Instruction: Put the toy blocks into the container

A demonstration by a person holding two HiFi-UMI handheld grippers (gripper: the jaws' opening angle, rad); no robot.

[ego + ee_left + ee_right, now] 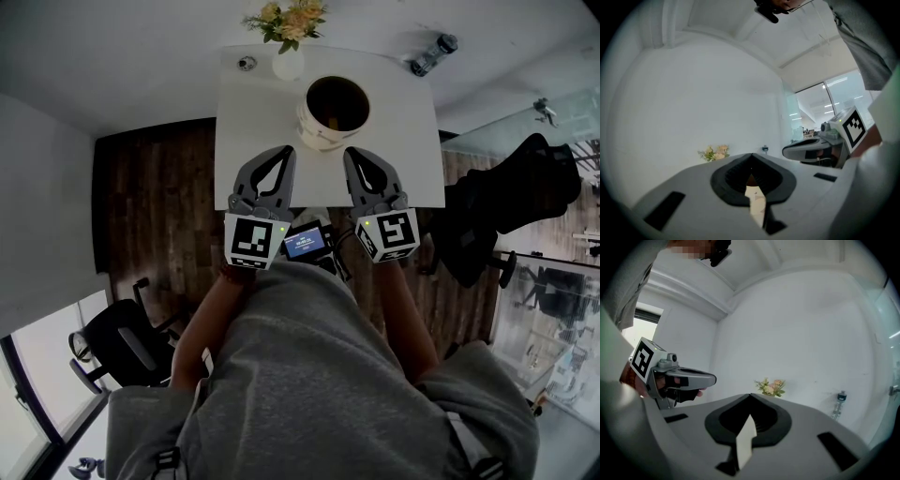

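Left claw (285,151) and right claw (352,153): both together, empty. The container (315,132) stands on the bench (251,112) just ahead, midway between them, neither nearer. No blocks visible outside; its interior is too dark to tell.

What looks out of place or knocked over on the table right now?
Nothing stands out. The container and the flower vase stand upright on the white table, and nothing looks spilled or damaged.
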